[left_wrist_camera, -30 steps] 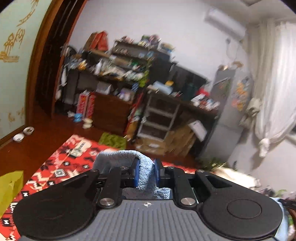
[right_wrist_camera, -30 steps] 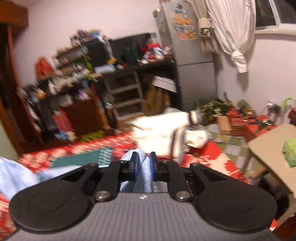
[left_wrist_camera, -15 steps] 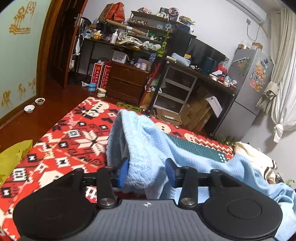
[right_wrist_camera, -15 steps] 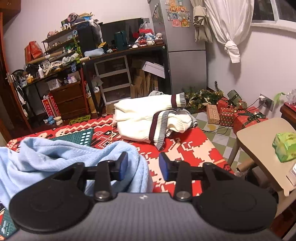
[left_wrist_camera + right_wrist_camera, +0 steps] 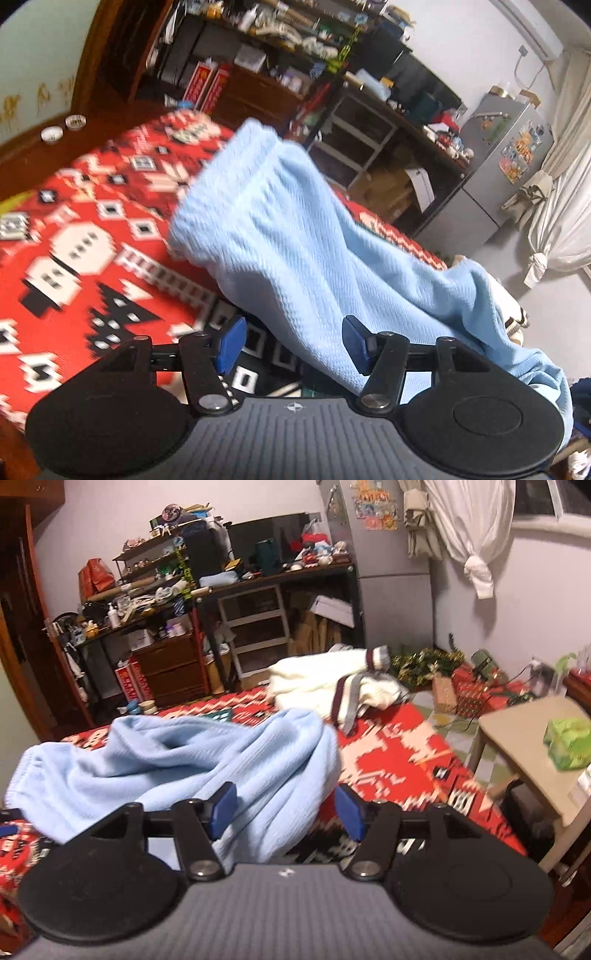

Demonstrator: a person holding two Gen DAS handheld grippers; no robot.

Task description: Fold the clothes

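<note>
A light blue knit garment [image 5: 295, 236] lies bunched on the red patterned cloth [image 5: 74, 236] of the table. My left gripper [image 5: 293, 345] hangs just above its near part, jaws opening. The cloth passes between the blue pads [image 5: 231, 343] but they do not press it. In the right wrist view the same blue garment [image 5: 177, 760] slumps in front of my right gripper [image 5: 286, 812]. Its jaws are opening too, with a fold of the garment loose between the pads [image 5: 221, 806]. A white sweater with striped cuffs [image 5: 332, 686] lies at the table's far side.
Cluttered shelves and a desk [image 5: 207, 602] stand behind the table, with a grey fridge [image 5: 391, 572] to the right. A beige side table [image 5: 532, 738] holding a green packet [image 5: 567, 742] stands at the right. Wrapped gifts [image 5: 476, 686] sit on the floor.
Both grippers, shut on the blue garment a second ago, have opened and let it drop onto the table. The left one sank toward the cloth; the right one shifted sideways.
</note>
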